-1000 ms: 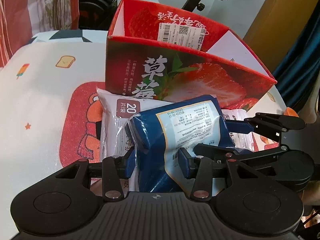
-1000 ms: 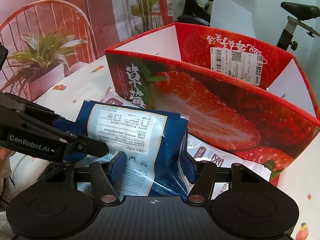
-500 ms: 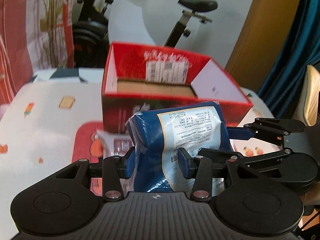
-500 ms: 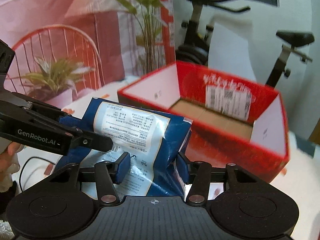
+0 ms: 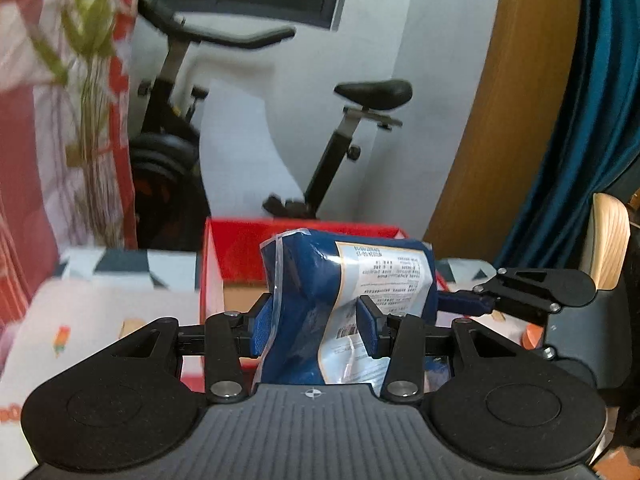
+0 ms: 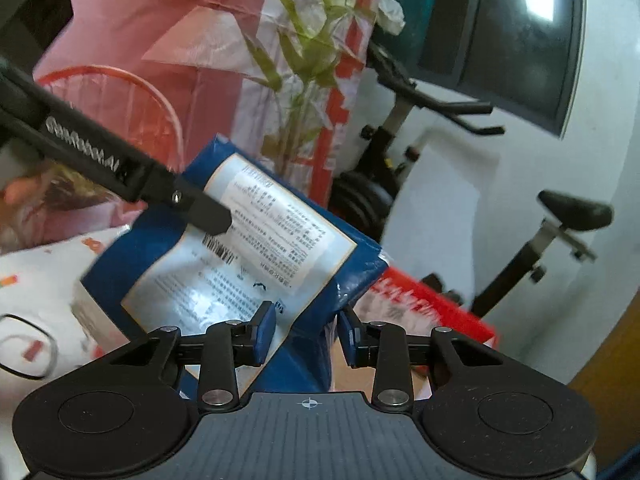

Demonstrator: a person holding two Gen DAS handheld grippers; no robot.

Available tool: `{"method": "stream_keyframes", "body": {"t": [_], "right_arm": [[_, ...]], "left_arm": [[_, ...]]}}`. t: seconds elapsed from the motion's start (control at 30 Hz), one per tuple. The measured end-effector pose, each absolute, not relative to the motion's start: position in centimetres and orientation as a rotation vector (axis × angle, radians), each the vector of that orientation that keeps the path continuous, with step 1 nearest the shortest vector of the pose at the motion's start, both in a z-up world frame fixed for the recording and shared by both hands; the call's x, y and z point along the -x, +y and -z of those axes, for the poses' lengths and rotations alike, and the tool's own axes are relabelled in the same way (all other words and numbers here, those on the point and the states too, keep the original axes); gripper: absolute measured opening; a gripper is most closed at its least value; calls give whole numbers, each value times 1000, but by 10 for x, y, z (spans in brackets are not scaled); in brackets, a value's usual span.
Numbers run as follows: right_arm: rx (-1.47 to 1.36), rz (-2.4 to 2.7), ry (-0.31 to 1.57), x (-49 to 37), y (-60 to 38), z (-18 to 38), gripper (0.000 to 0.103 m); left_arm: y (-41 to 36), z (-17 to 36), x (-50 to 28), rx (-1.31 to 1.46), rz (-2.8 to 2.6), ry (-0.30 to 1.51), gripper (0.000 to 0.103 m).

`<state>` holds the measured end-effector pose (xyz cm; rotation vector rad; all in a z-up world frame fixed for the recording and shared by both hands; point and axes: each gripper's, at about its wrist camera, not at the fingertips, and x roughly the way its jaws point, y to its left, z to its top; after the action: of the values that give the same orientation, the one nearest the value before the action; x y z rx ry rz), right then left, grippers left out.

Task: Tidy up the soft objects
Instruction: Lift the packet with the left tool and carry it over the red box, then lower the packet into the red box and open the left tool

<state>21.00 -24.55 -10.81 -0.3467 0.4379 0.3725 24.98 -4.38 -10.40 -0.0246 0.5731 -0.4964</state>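
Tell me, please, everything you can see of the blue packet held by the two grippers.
The blue packet is a soft, glossy plastic pouch with a white printed label and barcode, its sealed edge crimped. It is held in the air, tilted, in front of the red box. The left gripper pinches one end and the right gripper, whose jaws have just been closing, pinches the other, creasing it.
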Motion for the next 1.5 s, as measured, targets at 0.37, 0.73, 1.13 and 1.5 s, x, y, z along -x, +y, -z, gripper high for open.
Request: {"method": "stream_keyframes", "body": {"t": [0.37, 0.73, 1.13, 1.5], "right_arm": [[353, -208, 346, -269, -260, 100, 23], [377, -178, 352, -329, -273, 116, 22], [302, -209, 708, -341, -285, 181, 22], [253, -172, 777, -337, -296, 192, 22]], "left_arm": [[-83, 83, -298, -45, 510, 400, 47], [-115, 87, -357, -112, 453, 292, 48], [-127, 173, -406, 1, 544, 831, 47], [-131, 193, -406, -42, 562, 891, 49]]}}
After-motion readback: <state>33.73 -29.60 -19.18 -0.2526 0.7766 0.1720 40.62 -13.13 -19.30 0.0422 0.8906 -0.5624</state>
